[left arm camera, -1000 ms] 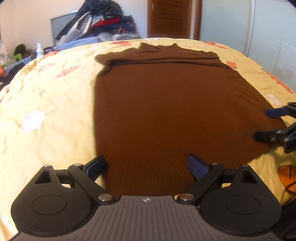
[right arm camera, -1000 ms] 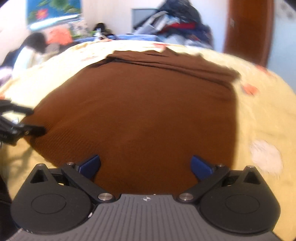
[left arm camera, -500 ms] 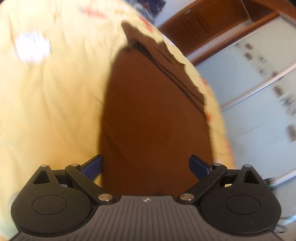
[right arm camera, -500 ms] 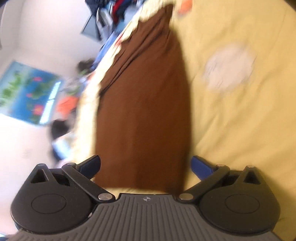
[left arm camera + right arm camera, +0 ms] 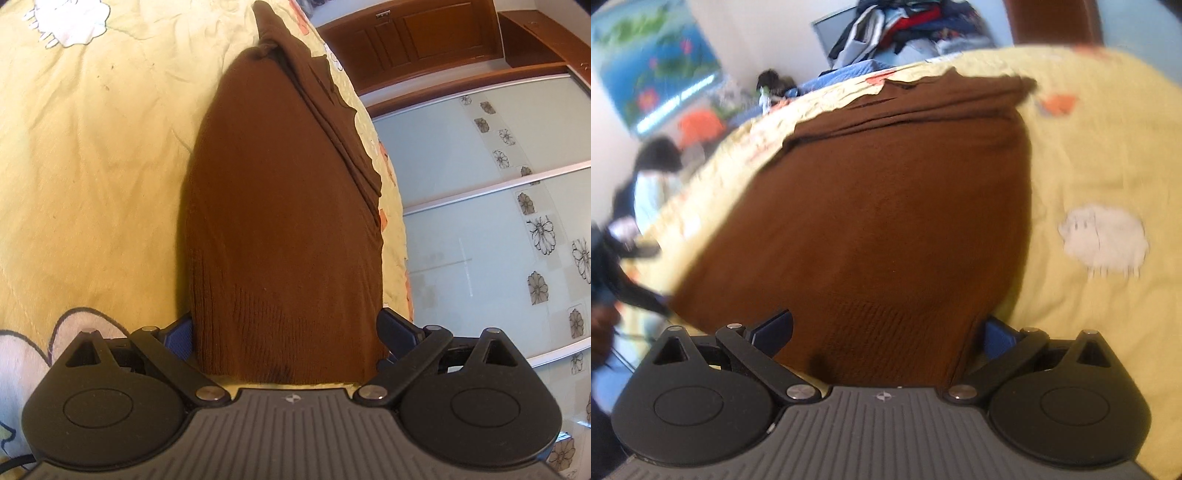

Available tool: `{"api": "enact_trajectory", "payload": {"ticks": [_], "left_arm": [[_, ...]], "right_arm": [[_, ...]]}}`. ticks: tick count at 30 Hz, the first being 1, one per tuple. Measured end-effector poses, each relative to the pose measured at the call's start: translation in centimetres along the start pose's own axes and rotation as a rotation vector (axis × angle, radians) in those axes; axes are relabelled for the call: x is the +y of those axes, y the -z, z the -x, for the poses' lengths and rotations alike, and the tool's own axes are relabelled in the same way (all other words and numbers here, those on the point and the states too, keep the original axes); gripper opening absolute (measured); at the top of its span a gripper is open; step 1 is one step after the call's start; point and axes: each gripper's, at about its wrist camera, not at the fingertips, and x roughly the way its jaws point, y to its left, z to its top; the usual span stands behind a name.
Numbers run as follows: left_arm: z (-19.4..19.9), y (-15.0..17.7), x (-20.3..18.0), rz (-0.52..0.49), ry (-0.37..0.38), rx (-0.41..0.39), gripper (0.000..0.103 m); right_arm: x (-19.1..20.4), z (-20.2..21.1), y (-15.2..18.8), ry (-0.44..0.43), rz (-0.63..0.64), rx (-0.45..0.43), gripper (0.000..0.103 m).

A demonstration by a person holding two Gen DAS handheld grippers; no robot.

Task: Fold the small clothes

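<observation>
Where hem hides fingertips, brown sweater straddled by wide-spread left gripper, right gripper likewise, blurred.

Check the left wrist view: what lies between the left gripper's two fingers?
The near hem of the brown garment fills the open left gripper, over the yellow bedsheet.

A bed covered by a pale yellow sheet printed with white sheep and small orange shapes (one sheep sits right of the garment in the right wrist view). A brown knit garment lies directly on the sheet, spread flat, its ribbed hem nearest both cameras. At its far end the cloth is folded over in several stacked layers, with a jagged edge against the sheet. The sheet is lightly creased beside the garment. A blue quilt lies at the bed's far edge.
</observation>
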Motion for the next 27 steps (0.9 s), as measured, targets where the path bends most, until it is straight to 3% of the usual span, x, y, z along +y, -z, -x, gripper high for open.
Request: {"api": "enact_trajectory", "payload": {"ticks": [2, 3, 4, 5, 6, 7, 8, 9, 11, 15, 19, 23, 27], "left_arm": [[-0.4, -0.3, -0.6, -0.023, -0.028, -0.003, 0.093], [-0.5, -0.4, -0.9, -0.039, -0.051, -0.007, 0.082], [-0.7, -0.3, -1.2, -0.063, -0.085, -0.005, 0.071], [-0.8, -0.3, -1.5, -0.092, -0.128, 0.000, 0.046], [-0.9, -0.3, -1.7, -0.111, -0.169, 0.003, 0.030], [-1.0, -0.3, -1.8, -0.128, -0.200, 0.009, 0.025], [-1.0, -0.4, -1.9, -0.139, -0.219, 0.020, 0.015], [-1.0, -0.5, -1.8, -0.142, -0.235, 0.026, 0.008], [-1.1, -0.7, -1.5, -0.141, -0.239, 0.032, 0.006], [-0.2, -1.1, -2.2, -0.188, -0.224, 0.009, 0.006], [1.0, -3.3, -4.6, -0.257, -0.155, -0.085, 0.006], [0.5, -7.8, -7.9, -0.360, -0.128, -0.196, 0.006], [-2.6, -14.7, -10.3, -0.394, -0.156, -0.261, 0.006]], "right_arm": [[-0.4, 0.0, 0.0, 0.001, -0.017, -0.007, 0.103], [-0.8, 0.2, -0.2, -0.017, -0.048, -0.001, 0.099], [-1.1, -0.2, -0.7, -0.048, -0.083, 0.006, 0.089], [-1.7, -0.1, -0.8, -0.078, -0.122, 0.015, 0.083], [-2.1, -0.1, -1.0, -0.094, -0.154, 0.028, 0.062], [-2.5, -0.3, -1.1, -0.111, -0.187, 0.052, 0.050], [-2.7, -1.1, -1.6, -0.117, -0.214, 0.072, 0.037], [-3.2, -1.1, -1.6, -0.131, -0.238, 0.079, 0.031], [-4.3, -1.4, -1.4, -0.169, -0.309, 0.096, 0.021], [-6.0, -1.0, -0.9, -0.248, -0.415, 0.071, 0.019], [-7.1, -0.1, -2.9, -0.304, -0.453, -0.007, 0.019], [-8.5, -0.7, -7.3, -0.315, -0.441, -0.090, 0.015], [-11.0, -3.0, -13.3, -0.323, -0.443, -0.188, 0.015]]}}
